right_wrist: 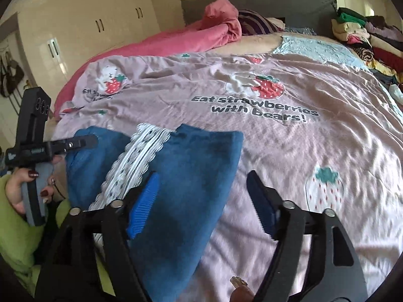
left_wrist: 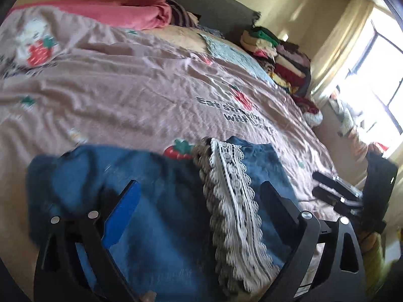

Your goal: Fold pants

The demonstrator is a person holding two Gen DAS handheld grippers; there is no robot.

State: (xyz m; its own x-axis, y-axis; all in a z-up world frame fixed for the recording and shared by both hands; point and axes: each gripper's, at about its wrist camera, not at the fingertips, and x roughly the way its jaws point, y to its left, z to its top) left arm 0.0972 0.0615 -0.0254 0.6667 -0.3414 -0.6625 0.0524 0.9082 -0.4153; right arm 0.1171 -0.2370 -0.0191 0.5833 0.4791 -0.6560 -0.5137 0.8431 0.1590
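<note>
Blue fleece pants (left_wrist: 163,201) with a white lace stripe (left_wrist: 234,196) lie folded on the pink strawberry bedspread (left_wrist: 126,88) at the bed's near edge. My left gripper (left_wrist: 199,191) is open just above them, its fingers apart on either side of the fabric. In the right wrist view the pants (right_wrist: 191,166) lie at lower left. My right gripper (right_wrist: 202,188) is open over their right edge, holding nothing. The left gripper (right_wrist: 75,143) also shows there at far left, over the pants' left end. The right gripper (left_wrist: 335,188) shows at the right of the left wrist view.
A pink blanket (right_wrist: 191,37) and pillows lie at the head of the bed. A pile of folded clothes (right_wrist: 365,35) sits at the far right corner. Cream wardrobes (right_wrist: 88,25) stand to the left, a bright window (left_wrist: 372,80) to the right.
</note>
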